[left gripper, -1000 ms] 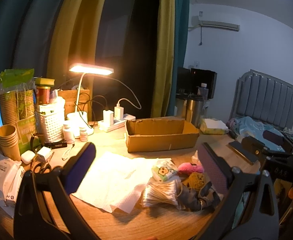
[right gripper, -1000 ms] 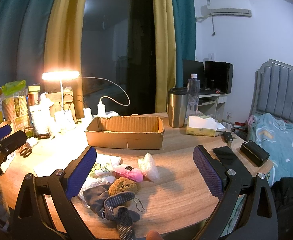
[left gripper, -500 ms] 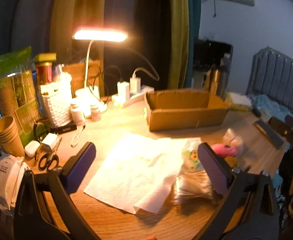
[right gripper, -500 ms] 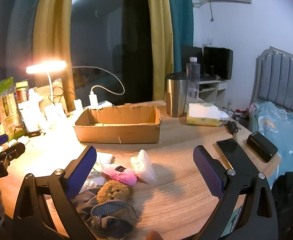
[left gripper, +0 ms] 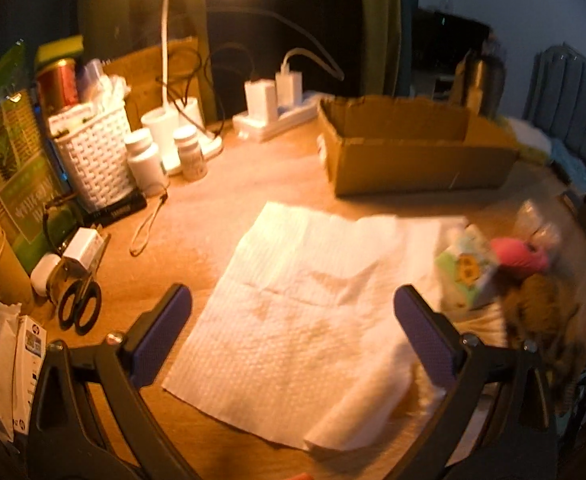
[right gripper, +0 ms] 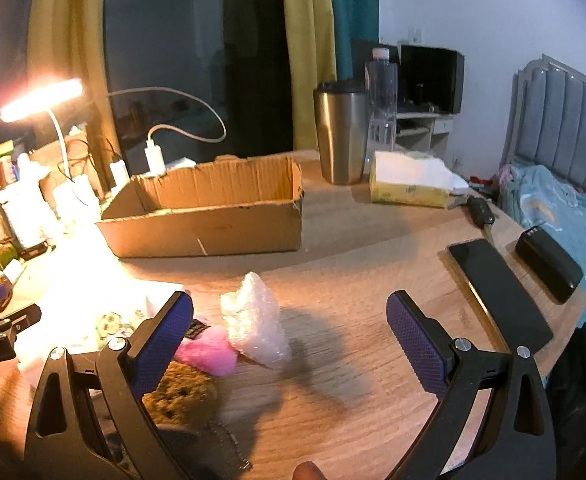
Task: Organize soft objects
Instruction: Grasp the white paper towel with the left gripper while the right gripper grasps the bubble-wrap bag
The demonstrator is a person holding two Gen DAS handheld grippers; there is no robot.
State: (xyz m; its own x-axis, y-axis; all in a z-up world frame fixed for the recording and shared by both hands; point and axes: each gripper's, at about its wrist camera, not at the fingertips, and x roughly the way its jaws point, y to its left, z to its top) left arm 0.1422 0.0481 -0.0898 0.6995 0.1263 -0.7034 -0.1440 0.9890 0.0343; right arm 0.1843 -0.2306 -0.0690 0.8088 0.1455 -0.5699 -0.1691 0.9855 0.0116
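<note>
Cardboard box (right gripper: 209, 216) long axis left-right (open top); both grippers' fingers spread, empty.

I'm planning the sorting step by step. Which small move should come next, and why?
Probably lower the right gripper onto the bubble wrap and close. Its jaws are open and empty, the wrap lies loose on the table between them, and the cardboard box behind looks empty.

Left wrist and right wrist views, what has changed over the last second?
Both open grippers have dropped lower and moved forward over the desk. The left gripper swung left, now framing the paper towel. The right gripper closed in on the bubble wrap and pink plush. Nothing has been grasped; the cardboard box stayed put.
</note>
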